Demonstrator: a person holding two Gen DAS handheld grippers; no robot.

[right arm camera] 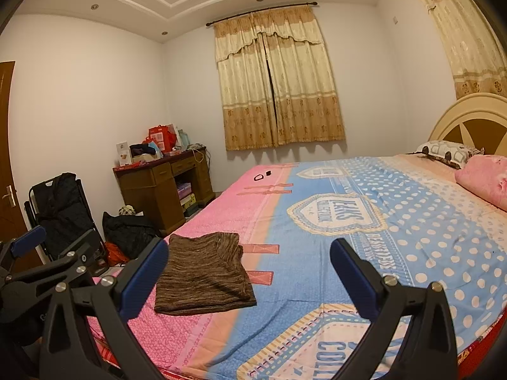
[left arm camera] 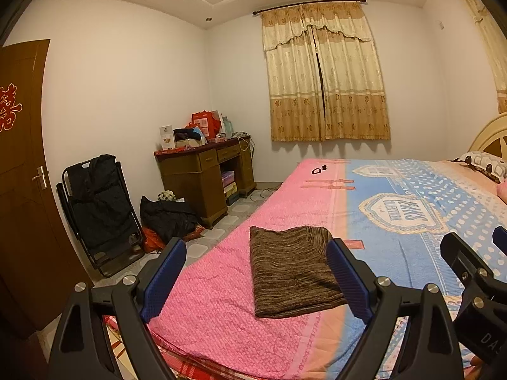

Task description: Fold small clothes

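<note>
- The brown cloth point(left arm camera: 291, 269) lies folded on the bed point(left arm camera: 221, 285) (on its pink side).
- The left gripper point(left arm camera: 256, 272) is wide open, holding nothing.
- The right gripper point(right arm camera: 250, 272) is wide open too, empty.

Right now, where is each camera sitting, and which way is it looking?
Left wrist view: sits on the left gripper, looks across the bed at the brown folded cloth; its open fingers show, the right gripper at the right edge.
Right wrist view: sits on the right gripper, faces the same way; its open fingers show, the left gripper at left.
Both share cloth, bed, desk, curtains.
</note>
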